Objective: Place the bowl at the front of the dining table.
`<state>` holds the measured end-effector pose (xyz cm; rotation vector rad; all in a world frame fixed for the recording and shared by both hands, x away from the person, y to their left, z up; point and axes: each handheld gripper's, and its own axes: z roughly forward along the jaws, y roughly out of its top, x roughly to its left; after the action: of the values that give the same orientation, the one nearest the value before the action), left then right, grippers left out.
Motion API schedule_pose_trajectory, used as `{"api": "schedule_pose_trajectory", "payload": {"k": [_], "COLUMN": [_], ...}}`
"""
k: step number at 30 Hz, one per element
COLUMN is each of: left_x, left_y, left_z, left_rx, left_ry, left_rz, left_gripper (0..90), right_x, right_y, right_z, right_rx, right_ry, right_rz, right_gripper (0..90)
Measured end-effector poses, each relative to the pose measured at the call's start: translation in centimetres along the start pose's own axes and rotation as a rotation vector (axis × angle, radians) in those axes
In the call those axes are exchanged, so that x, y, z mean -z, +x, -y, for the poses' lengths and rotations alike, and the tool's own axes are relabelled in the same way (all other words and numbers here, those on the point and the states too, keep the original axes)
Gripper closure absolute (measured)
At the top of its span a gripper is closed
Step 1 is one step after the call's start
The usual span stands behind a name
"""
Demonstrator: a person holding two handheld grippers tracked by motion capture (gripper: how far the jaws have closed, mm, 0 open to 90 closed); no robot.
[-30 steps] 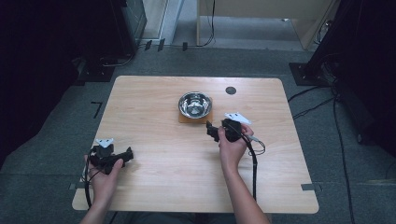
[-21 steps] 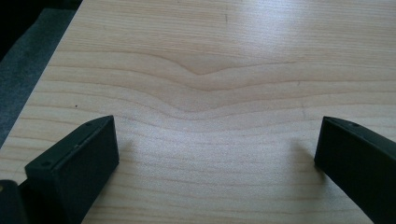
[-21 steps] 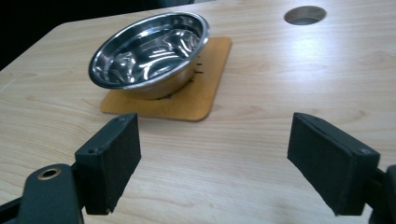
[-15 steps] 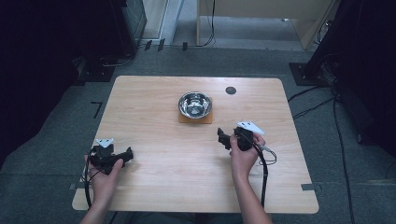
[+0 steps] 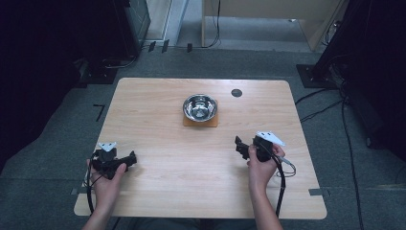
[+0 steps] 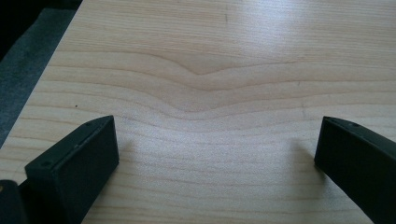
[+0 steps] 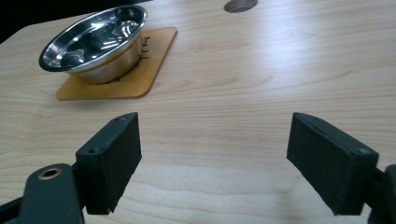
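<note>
So here's me at the worktop [image 5: 158, 103], one gripper in each hand, forearms coming in from the near edge. My left gripper [image 5: 130, 158] sits low at the near left part of the wood, hand wrapped around the body, jaws pointing roughly toward the middle. My right gripper [image 5: 240, 147] is at the near right part, angled toward the steel bowl [image 5: 199, 106], grey plate on top and the cable looping down along my wrist.

Jaws on both are spread wide with nothing between them, just bare wood grain. You can see that clearly in the two gripper views, while from above the jaws are only small dark lumps and I honestly couldn't judge the gap from there.

The bowl sits on a thin wooden mat [image 5: 201, 120] around the middle of the worktop, a bit toward the far side, well apart from both grippers. In the right gripper view the bowl [image 7: 93, 39] shows up top left, shiny and empty as far as I can see, with the mat [image 7: 140, 74] sticking out under it; some dark marks on the mat are too small to read. A dark round spot [image 5: 236, 92] lies beyond the bowl, cut off at the top edge in the right gripper view.

The left gripper view looks across plain wood to the worktop's edge and dark floor at its left.
</note>
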<state>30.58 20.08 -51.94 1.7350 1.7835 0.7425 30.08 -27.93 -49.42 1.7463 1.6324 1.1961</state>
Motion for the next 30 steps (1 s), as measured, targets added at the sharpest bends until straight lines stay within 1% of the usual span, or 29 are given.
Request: {"api": "schedule_pose_trajectory", "payload": {"k": [15, 18, 26, 30], "left_x": [0.0, 0.0, 0.0, 0.0], "left_y": [0.0, 0.0, 0.0, 0.0], "left_z": [0.0, 0.0, 0.0, 0.0], "left_rx": [0.000, 0.000, 0.000, 0.000], "left_ry": [0.000, -0.001, 0.000, 0.000], "left_rz": [0.000, 0.000, 0.000, 0.000], "left_gripper": [0.0, 0.0, 0.0, 0.0], "right_x": [2.3, 2.8, 4.1, 4.8], "right_y": [-3.4, -4.1, -5.9, -6.7], "right_z": [1.4, 1.6, 2.4, 2.9], "right_rx": [-0.023, -0.040, -0.052, -0.065], "right_ry": [-0.005, -0.006, 0.001, 0.007], "right_rz": [0.060, 0.076, 0.110, 0.125], "right_gripper": [17.6, 17.6, 17.6, 17.6]}}
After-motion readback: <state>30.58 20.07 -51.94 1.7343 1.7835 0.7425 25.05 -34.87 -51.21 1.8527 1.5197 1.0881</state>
